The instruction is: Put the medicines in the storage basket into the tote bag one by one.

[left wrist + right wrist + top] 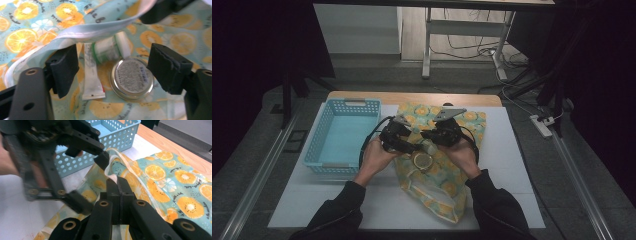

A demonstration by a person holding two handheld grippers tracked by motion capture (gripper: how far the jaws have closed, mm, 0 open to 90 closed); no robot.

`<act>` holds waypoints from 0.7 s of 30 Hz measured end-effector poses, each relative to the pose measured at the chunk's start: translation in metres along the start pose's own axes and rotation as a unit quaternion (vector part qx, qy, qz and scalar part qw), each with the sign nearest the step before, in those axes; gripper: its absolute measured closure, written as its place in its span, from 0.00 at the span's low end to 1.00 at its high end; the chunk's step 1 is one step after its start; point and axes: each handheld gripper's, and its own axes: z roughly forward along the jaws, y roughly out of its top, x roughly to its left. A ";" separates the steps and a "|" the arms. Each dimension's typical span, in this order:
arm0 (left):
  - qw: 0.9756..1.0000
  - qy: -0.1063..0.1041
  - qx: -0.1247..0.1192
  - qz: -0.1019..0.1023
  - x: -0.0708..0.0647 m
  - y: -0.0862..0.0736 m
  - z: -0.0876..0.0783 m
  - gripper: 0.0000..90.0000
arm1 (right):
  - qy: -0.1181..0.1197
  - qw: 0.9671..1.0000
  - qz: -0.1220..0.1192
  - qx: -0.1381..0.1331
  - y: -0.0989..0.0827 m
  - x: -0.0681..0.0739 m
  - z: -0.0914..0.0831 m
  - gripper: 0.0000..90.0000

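Left tongs [112, 67] gape above a tin [132, 78] inside the bag [175, 185]; right tongs [119, 187] clench its rim.

The right claw [119, 185] pinches the orange-print bag's [175, 187] white rim, with the blurred left claw [92, 183] seemingly spread beside it.

The bag's white hem [100, 31] hides the top of the small bottle [110, 48].

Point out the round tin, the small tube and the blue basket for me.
round tin [132, 79], left gripper view, middle of its grey lid.
small tube [92, 80], left gripper view, on its white body.
blue basket [328, 116], high view, on its left wall.
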 end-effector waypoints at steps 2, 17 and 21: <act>1.000 -0.005 -0.001 0.001 -0.002 -0.002 -0.003 0.22 | 0.001 1.000 0.001 -0.001 0.000 0.000 0.000 1.00; 0.999 -0.045 -0.014 -0.003 -0.015 -0.020 -0.016 0.02 | 0.005 1.000 -0.003 0.001 0.001 0.001 -0.003 1.00; 0.998 -0.059 -0.022 -0.002 -0.019 -0.027 -0.021 0.00 | 0.006 1.000 -0.003 0.003 0.001 0.001 -0.002 1.00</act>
